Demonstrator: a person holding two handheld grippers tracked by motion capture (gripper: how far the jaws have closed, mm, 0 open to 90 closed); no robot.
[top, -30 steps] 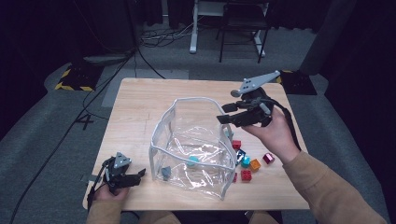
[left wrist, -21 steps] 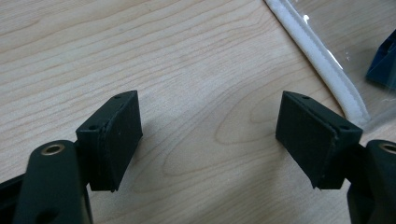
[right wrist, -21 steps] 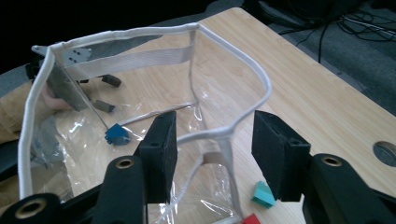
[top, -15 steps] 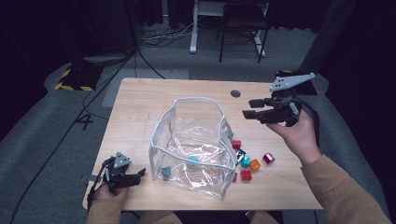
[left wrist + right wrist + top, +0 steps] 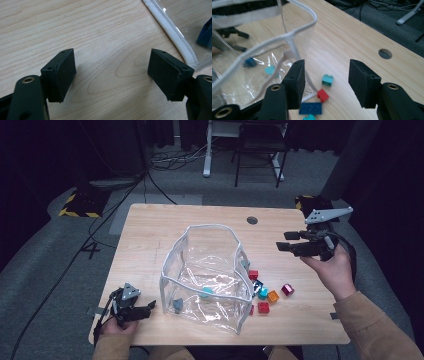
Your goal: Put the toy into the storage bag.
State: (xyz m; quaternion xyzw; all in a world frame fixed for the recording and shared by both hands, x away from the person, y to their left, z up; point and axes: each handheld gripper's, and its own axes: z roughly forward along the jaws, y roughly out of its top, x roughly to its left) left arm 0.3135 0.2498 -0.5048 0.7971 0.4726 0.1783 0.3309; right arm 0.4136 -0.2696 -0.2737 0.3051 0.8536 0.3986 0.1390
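Observation:
A clear plastic bag [image 5: 205, 265] with a white zipper rim stands open at the table's middle. Inside it lie a teal brick [image 5: 207, 292] and a dark brick [image 5: 178, 304]. Several small bricks lie to its right, among them a red one [image 5: 253, 274], an orange one [image 5: 272, 296] and a magenta one [image 5: 287, 289]. My right gripper [image 5: 282, 241] hovers above the table's right side with its jaws pointing left at the bag; they have just been opening, with nothing between them [image 5: 325, 75]. My left gripper [image 5: 150, 307] rests open and empty at the front left [image 5: 112, 65].
A round cable hole [image 5: 252, 220] sits in the wooden table [image 5: 150, 235] behind the bag. Beyond the far edge are chair and desk legs [image 5: 206, 167] and floor cables. The bag's rim [image 5: 172, 37] lies just right of the left jaws.
My right gripper has moved rightward from above the bag's far right corner to the table's right edge, and its jaws stand wider. The left gripper has stayed put.

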